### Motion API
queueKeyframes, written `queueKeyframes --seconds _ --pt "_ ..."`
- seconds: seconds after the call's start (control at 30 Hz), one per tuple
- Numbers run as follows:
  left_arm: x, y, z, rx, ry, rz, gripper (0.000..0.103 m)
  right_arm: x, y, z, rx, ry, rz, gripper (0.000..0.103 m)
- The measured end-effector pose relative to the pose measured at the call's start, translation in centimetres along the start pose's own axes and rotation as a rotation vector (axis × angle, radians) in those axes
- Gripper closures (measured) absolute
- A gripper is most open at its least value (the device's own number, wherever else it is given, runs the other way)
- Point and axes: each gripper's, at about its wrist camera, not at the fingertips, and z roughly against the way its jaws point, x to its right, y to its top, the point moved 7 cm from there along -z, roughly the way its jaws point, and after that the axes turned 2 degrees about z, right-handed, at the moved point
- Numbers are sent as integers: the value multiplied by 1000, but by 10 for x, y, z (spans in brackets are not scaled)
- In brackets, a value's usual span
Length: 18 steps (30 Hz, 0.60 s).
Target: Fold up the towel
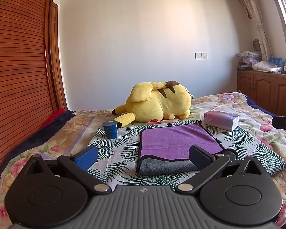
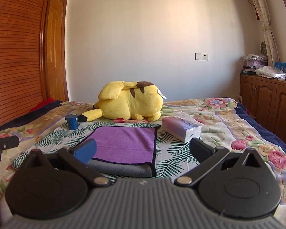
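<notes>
Purple towel (image 1: 178,140), both grippers (image 1: 143,156) (image 2: 143,150) wide, empty

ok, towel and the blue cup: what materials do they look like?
Towel: looks like soft microfiber or terry, matte fuzzy nap, purple face over grey, dark stitched binding. Blue cup: probably plastic, smooth faint sheen and rolled rim, though coated paper is possible.

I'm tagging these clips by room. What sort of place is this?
Most likely a home bedroom: the towel lies on a bed with a floral bedspread, a yellow plush toy sits behind it, and a wooden wardrobe stands at the left.
</notes>
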Motion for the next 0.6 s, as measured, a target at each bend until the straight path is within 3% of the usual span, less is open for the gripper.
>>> queueKeyframes --seconds 0.6 --pt "0 0 1 1 0 -4 16 -1 0 1 0 0 -2 0"
